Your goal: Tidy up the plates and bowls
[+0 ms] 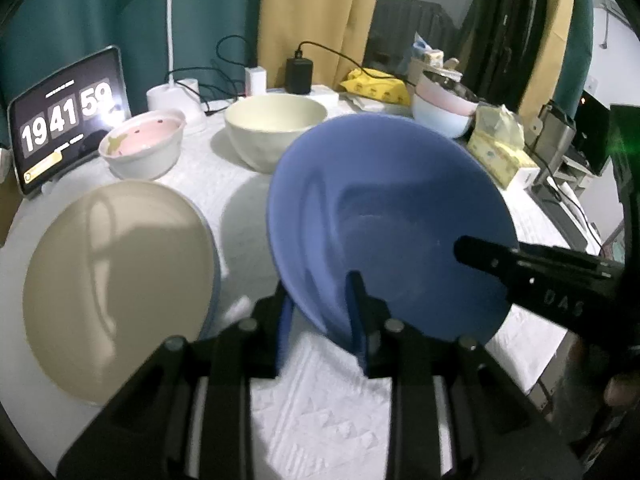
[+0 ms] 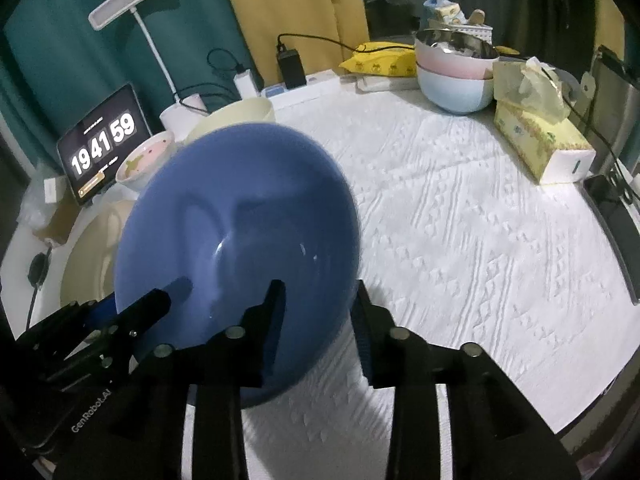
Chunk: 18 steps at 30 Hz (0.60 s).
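A blue plate (image 1: 384, 216) hangs tilted above the white tablecloth, held by both grippers. My left gripper (image 1: 320, 300) is shut on its near rim. My right gripper (image 2: 318, 308) is shut on the opposite rim; it also shows in the left wrist view (image 1: 480, 256) at the right. The blue plate fills the left of the right wrist view (image 2: 240, 232), where the left gripper (image 2: 152, 304) bites its lower left edge. A beige plate (image 1: 116, 280) lies on a bluish plate left of it. A cream bowl (image 1: 274, 128) and a pink-lined bowl (image 1: 142, 144) stand behind.
Stacked pink and pale blue bowls (image 2: 456, 76) holding a metal bowl stand at the back right, beside a tissue box (image 2: 540, 144). A tablet clock (image 1: 68, 120), lamp base (image 1: 172, 96), charger (image 1: 298, 74) and cables line the back. A phone (image 2: 616, 220) lies at the right edge.
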### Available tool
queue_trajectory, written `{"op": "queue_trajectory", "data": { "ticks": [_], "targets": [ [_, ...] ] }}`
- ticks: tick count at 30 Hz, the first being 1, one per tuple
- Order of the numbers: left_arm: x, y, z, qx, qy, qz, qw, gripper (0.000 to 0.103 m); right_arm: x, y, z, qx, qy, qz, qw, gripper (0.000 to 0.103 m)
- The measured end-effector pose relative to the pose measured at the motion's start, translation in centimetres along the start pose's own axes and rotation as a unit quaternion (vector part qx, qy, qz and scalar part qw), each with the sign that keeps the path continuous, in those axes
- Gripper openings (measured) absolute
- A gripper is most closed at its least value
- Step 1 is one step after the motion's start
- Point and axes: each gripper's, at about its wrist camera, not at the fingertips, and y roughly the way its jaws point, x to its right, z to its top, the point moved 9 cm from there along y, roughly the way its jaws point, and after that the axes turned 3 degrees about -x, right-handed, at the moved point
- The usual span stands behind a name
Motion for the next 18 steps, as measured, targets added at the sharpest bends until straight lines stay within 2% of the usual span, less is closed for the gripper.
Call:
{"op": "queue_trajectory", "data": {
  "ticks": [3,7,18],
  "targets": [
    [-0.3,-0.2,0.2,0.001,-0.005,-0.001,1.0000,0.033,0.4,-0.3,0.5,0.006,0.000,-0.003,1.000,0.036],
    [-1.1,-1.0,0.8,0.012,-0.017,-0.001,0.9998,0.046,0.5,-0.7,1.1,0.013,-0.002,-0.006,1.000,0.036],
    [-2.6,-3.4,2.7,0.041,-0.028,0.008,0.9987,0.046,0.1,-2.0,3.2,0.037,-0.013,-0.010,0.999,0.036]
  ]
}}
